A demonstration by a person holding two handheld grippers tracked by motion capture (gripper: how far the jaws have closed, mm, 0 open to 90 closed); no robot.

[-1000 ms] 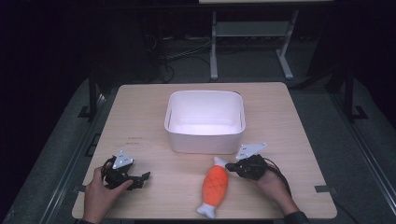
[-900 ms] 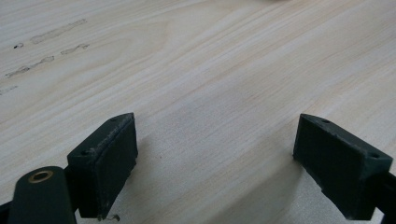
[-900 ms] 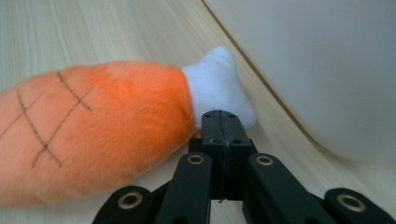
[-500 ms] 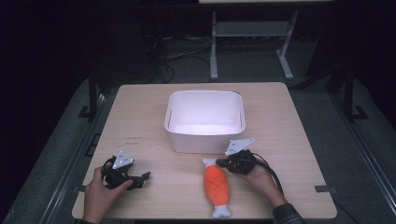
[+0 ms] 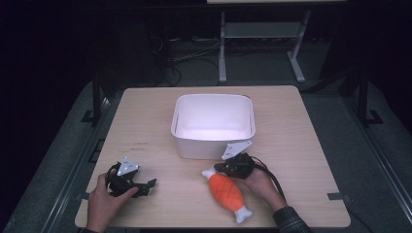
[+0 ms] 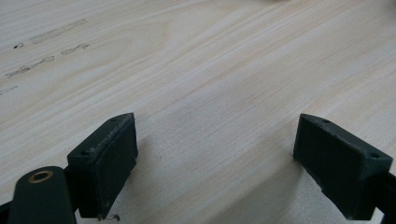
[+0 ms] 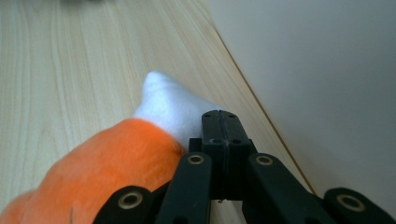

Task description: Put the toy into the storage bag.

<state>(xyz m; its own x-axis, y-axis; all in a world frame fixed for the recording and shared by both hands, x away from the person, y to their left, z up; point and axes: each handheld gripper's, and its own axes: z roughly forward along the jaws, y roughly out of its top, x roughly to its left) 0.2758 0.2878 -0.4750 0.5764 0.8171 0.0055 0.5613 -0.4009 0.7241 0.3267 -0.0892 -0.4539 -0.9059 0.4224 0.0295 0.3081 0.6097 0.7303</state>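
The right gripper (image 5: 228, 168), fingers pressed together, lies low just before the white tub (image 5: 213, 125), touching the orange plush toy (image 5: 226, 191) on the bench (image 5: 301, 145). The left gripper (image 5: 145, 185), fingers spread, rests far left of the tub.

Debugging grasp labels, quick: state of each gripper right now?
Left gripper: open, nothing between the jaws.
Right gripper: shut, empty, beside the orange plush toy.

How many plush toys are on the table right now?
1: an orange-and-white plush fish lying on the table in front of the white bin, beside the right tongs. None visible in the bin.
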